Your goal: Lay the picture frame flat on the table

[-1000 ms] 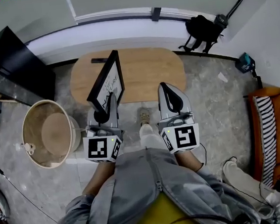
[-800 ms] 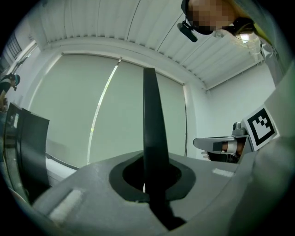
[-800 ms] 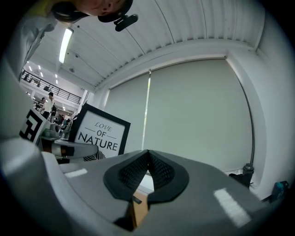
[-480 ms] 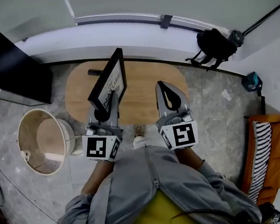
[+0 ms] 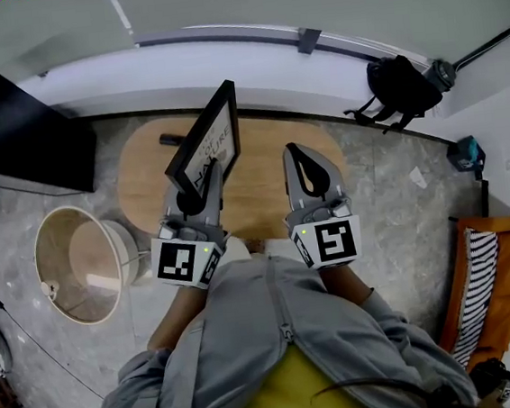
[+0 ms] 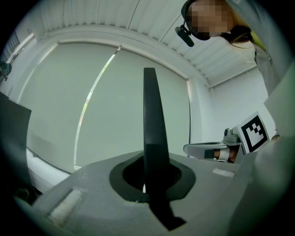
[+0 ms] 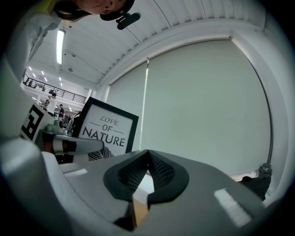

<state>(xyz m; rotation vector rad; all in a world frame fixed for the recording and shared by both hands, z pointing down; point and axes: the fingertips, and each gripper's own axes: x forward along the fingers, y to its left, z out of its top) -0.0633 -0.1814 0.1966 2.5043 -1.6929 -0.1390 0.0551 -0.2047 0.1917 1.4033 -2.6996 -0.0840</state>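
Note:
A black picture frame with a white print reading "LOVE OF NATURE" is held upright and tilted above the left part of the oval wooden table. My left gripper is shut on its lower edge. In the left gripper view the frame shows edge-on, rising from between the closed jaws of my left gripper. My right gripper hovers over the table to the frame's right, shut and empty. The right gripper view shows the frame's face to the left of my right gripper.
A small dark object lies at the table's far left edge. A round wicker basket stands left of the table, with a black cabinet behind it. A black backpack sits by the far wall, and an orange sofa is at right.
Both grippers have moved forward over the table's near edge. The frame has gone with the left gripper, a little up and to the right. Both grips are unchanged.

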